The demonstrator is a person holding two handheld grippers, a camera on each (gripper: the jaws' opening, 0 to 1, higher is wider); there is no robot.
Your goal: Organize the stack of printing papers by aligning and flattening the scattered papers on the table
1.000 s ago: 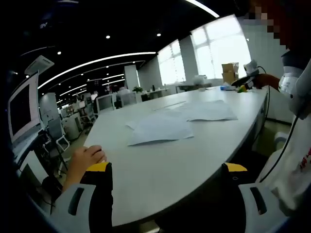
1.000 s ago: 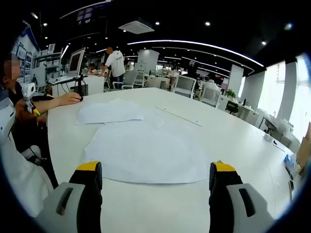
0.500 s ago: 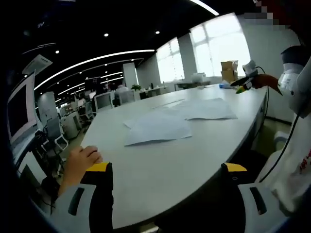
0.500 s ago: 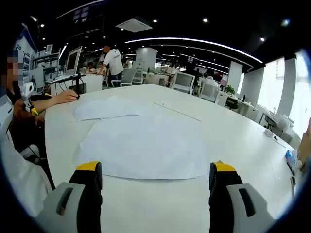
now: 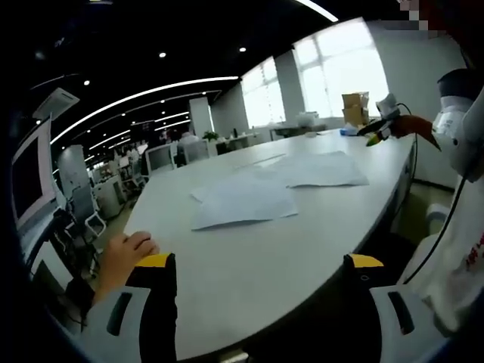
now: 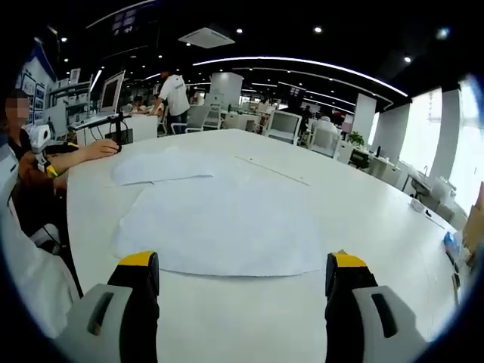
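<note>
Several white printing papers lie loose and overlapping on the white table (image 5: pixel 249 272): a nearer sheet (image 5: pixel 242 200) and a farther sheet (image 5: pixel 321 168). From the other side, a broad spread of paper (image 6: pixel 219 227) lies just ahead of my right gripper (image 6: pixel 242 265), with another sheet (image 6: pixel 159 168) beyond it. My left gripper (image 5: pixel 259 265) is open at the table's near edge, well short of the papers. The right gripper is open too, with nothing between its jaws, and it also shows far off at the table's end (image 5: pixel 382 121). The left gripper shows at the left (image 6: pixel 41 144).
A hand (image 5: pixel 125 253) rests on the table edge beside my left jaw. A thin strip (image 6: pixel 272 171) lies across the table past the papers. Cardboard boxes (image 5: pixel 357 110) stand at the far end. Monitors, office chairs and a standing person (image 6: pixel 175 94) fill the background.
Both views have shifted slightly with the hands, and the right view now sits a little nearer the papers. The papers have not moved. Both grippers stay open.
</note>
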